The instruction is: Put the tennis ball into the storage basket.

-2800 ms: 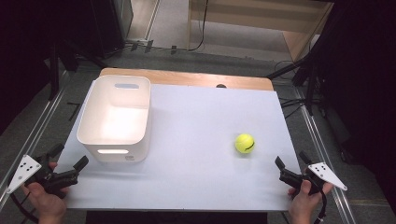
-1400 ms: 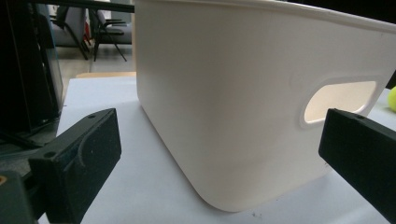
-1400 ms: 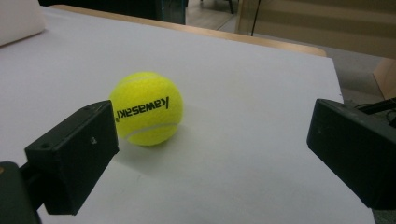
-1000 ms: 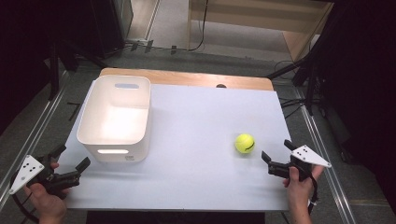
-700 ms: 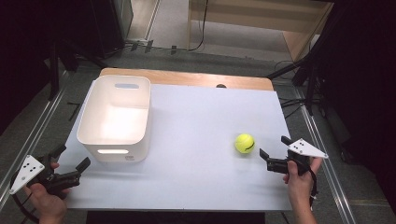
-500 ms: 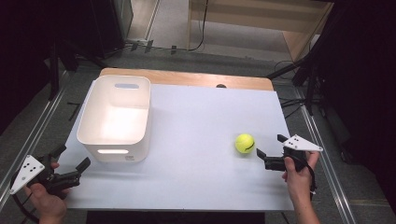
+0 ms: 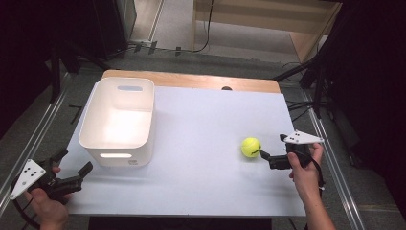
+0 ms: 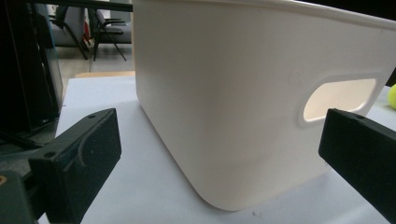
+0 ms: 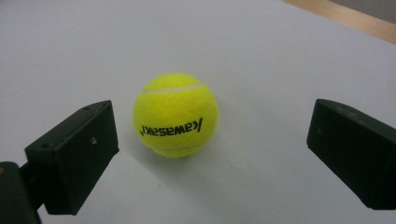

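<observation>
the right gripper (image 7: 266, 156) sits low over the table with its jaws spread wide, just short of the fuzzy yellow tennis ball (image 7: 251, 147). in the right gripper view the ball (image 9: 175, 115) lies ahead of the pads, closer to the left jaw than the right, and nothing touches it yet. to take it well, i would shift the gripper until the ball is centred, push forward so the pads flank its widest part, and close gently so it does not roll off across the white table sheet (image 7: 201, 167).

the left gripper (image 7: 72, 175) hovers at the near left corner, jaws also apart, facing the white plastic bin (image 7: 119, 120) with its handle slot (image 8: 338, 98).

compared with 2.8 s ago, the right gripper has come in from the table's right edge toward the ball; ball, bin and left gripper are unchanged.
</observation>
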`<state>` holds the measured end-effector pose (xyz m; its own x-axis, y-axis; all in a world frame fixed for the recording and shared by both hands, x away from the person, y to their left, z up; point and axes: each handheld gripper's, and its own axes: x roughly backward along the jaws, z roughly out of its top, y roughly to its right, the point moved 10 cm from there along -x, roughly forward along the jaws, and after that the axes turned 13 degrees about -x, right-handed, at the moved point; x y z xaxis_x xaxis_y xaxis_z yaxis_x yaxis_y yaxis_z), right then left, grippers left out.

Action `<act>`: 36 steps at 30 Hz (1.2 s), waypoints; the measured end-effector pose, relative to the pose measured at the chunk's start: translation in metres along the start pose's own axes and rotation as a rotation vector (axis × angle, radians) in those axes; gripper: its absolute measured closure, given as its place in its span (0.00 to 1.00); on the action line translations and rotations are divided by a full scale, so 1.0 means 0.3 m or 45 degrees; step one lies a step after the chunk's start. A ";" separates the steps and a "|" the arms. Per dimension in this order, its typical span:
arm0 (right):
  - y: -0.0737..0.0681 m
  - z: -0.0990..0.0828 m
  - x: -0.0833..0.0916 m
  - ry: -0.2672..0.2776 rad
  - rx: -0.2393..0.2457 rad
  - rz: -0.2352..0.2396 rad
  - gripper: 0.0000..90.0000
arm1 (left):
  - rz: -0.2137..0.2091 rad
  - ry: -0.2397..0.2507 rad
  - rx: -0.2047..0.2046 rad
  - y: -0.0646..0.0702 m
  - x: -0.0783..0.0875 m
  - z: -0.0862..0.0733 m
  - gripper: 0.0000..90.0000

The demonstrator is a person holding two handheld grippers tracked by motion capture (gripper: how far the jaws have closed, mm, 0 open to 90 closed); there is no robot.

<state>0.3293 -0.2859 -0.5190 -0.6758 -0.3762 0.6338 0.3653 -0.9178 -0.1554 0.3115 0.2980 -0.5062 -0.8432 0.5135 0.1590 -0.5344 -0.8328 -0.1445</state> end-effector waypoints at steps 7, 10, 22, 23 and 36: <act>-0.006 0.019 -0.015 -0.047 0.029 0.012 0.01 | 0.001 0.000 0.003 0.000 0.000 0.000 0.00; -0.007 0.029 -0.026 -0.071 0.049 0.014 0.01 | 0.001 0.000 0.004 0.000 0.001 0.000 0.00; -0.011 0.050 -0.050 -0.137 0.097 0.009 0.01 | 0.002 0.004 0.008 -0.001 0.000 0.000 0.00; -0.014 0.052 -0.053 -0.143 0.099 0.017 0.01 | 0.000 0.001 0.005 -0.001 0.001 0.000 0.00; -0.031 0.064 -0.090 -0.258 0.132 0.036 0.01 | 0.000 0.000 0.003 0.000 0.001 0.000 0.00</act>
<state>0.3566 -0.2648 -0.5201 -0.5256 -0.3590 0.7713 0.4535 -0.8853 -0.1030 0.3113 0.2983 -0.5062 -0.8433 0.5134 0.1589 -0.5341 -0.8333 -0.1426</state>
